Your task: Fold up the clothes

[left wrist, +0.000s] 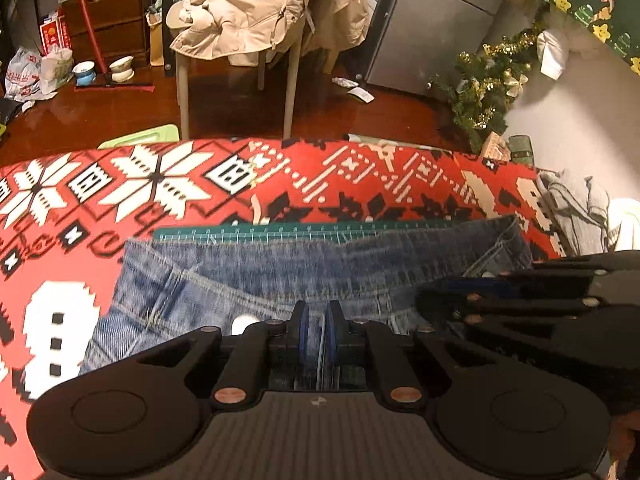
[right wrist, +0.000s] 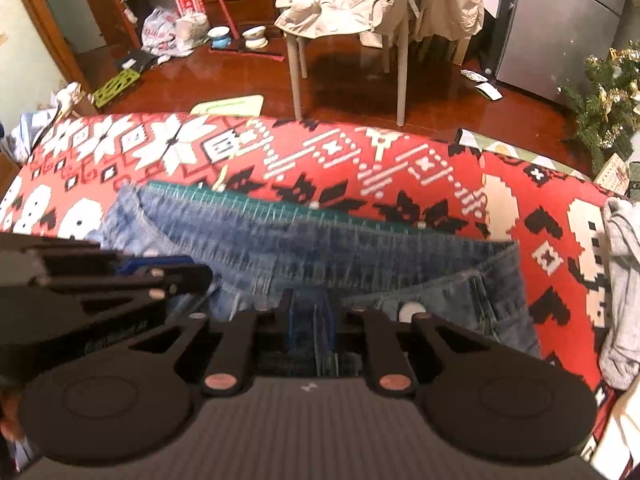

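Faded denim jeans [left wrist: 280, 268]; red patterned cloth [left wrist: 72, 248]

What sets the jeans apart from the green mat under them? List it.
1. The jeans are faded blue cloth with seams; the green mat is flat and carries white ruler marks.
2. The jeans lie on top, held by both tools; the mat lies underneath, with only its far edge showing.
3. The jeans look rumpled; the mat's edge runs straight.
Both rest on the red patterned cloth.

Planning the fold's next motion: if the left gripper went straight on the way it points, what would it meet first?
Likely more denim: the left gripper, shut on the jeans, points across them toward the green cutting mat on the red patterned cloth. Depth is unclear.
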The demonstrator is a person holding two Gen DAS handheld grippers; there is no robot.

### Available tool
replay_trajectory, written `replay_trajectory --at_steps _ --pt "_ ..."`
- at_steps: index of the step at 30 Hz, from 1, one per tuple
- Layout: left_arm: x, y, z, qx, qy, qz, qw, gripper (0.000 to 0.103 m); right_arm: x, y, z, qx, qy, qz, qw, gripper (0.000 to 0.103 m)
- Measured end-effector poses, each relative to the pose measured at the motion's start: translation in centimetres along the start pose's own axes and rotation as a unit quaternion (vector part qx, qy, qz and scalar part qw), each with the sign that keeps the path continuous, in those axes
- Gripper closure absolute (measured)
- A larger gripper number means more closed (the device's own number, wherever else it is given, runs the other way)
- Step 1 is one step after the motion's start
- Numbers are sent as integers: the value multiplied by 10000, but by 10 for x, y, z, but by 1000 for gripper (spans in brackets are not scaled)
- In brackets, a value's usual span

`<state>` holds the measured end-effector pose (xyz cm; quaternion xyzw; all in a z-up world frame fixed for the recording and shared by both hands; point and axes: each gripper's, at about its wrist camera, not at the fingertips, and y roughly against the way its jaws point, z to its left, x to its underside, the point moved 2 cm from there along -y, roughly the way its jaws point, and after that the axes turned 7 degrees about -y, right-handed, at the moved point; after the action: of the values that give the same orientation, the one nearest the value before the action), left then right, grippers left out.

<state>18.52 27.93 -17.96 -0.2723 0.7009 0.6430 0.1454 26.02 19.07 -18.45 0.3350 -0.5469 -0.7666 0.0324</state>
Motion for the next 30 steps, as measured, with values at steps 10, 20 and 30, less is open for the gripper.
replay_trajectory --at_steps 10,20,30 --pt "-20 -18 12 55 164 -131 9998 94 -25 -26 5 -31 259 -140 9996 103" --pt "-29 -15 12 87 109 -154 9998 95 -40 -25 4 -113 152 -299 9994 103" --pt "-14 3 4 -153 -48 -16 9999 95 -12 7 -21 204 -50 -241 9995 102"
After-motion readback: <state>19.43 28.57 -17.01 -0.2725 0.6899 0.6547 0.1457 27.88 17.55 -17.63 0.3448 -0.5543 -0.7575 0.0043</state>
